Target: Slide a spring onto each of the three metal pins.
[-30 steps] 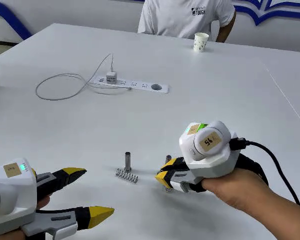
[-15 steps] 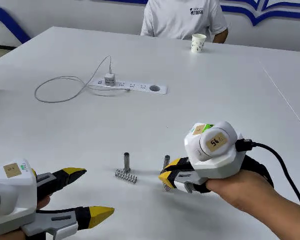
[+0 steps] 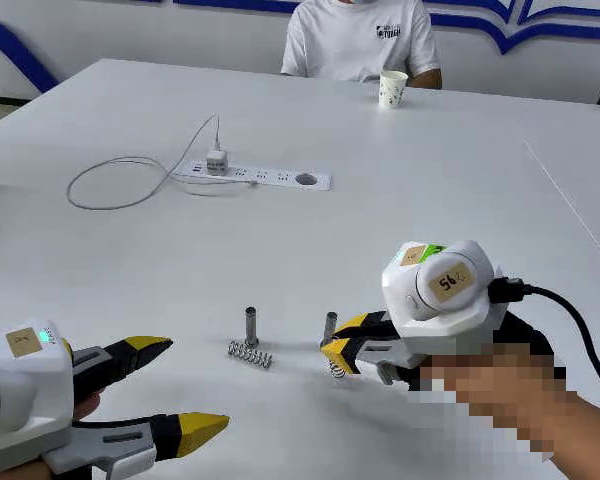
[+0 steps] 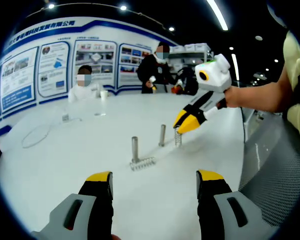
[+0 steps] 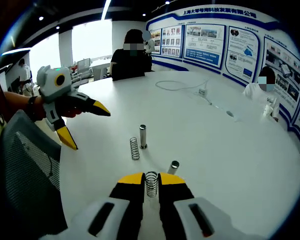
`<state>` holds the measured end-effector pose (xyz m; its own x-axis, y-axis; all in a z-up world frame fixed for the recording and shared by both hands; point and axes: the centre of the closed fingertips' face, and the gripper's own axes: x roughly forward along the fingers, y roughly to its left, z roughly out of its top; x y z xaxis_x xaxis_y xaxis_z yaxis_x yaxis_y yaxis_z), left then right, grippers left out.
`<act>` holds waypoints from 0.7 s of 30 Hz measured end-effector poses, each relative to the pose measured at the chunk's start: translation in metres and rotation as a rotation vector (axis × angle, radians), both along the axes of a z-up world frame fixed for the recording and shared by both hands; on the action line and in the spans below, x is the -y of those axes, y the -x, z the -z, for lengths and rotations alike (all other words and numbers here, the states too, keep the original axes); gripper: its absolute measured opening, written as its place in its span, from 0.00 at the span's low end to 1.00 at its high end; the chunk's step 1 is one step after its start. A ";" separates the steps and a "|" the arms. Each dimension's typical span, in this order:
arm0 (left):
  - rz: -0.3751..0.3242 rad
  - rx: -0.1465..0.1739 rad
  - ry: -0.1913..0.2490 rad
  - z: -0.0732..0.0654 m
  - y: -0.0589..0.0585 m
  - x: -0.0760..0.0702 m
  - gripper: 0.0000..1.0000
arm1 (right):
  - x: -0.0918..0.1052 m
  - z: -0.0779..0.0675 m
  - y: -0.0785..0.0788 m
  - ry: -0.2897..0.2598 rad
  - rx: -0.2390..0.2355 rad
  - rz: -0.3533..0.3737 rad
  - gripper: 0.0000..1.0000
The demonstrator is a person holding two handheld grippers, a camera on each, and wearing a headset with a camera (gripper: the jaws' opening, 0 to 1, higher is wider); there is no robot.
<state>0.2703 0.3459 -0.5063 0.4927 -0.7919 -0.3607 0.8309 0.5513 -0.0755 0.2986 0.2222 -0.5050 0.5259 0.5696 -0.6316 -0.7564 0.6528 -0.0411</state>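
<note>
Two bare metal pins stand upright on the white table (image 3: pixel 430 200), one (image 3: pixel 251 325) to the left and one (image 3: pixel 329 327) to the right. A loose spring (image 3: pixel 250 353) lies flat by the left pin. My right gripper (image 3: pixel 338 355) is shut on a second spring (image 3: pixel 337 370), held upright just in front of the right pin; the spring (image 5: pixel 151 183) shows between the closed yellow tips. Whether a pin is inside it I cannot tell. My left gripper (image 3: pixel 185 390) is open at the near left, well short of the pins, with nothing between its fingers (image 4: pixel 99 179).
A white power strip (image 3: pixel 255 173) with a plugged charger and looped cable (image 3: pixel 105 180) lies mid-table. A paper cup (image 3: pixel 392 88) stands at the far edge beside a seated person (image 3: pixel 355 40). The right gripper's black cord (image 3: pixel 580 330) trails off to the right.
My right gripper has drawn back a little to the right, uncovering the right pin and the upright spring at its tips. The left gripper has stayed put. The head camera shifted slightly.
</note>
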 end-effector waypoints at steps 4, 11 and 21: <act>0.001 0.002 0.000 -0.001 0.000 0.000 0.69 | 0.000 -0.005 0.001 -0.014 0.007 0.007 0.12; -0.002 0.004 0.002 -0.002 0.000 -0.001 0.69 | 0.001 -0.013 0.002 -0.032 0.021 0.015 0.12; 0.002 0.003 0.004 -0.001 0.000 0.001 0.69 | 0.003 -0.025 0.000 -0.043 0.046 0.021 0.12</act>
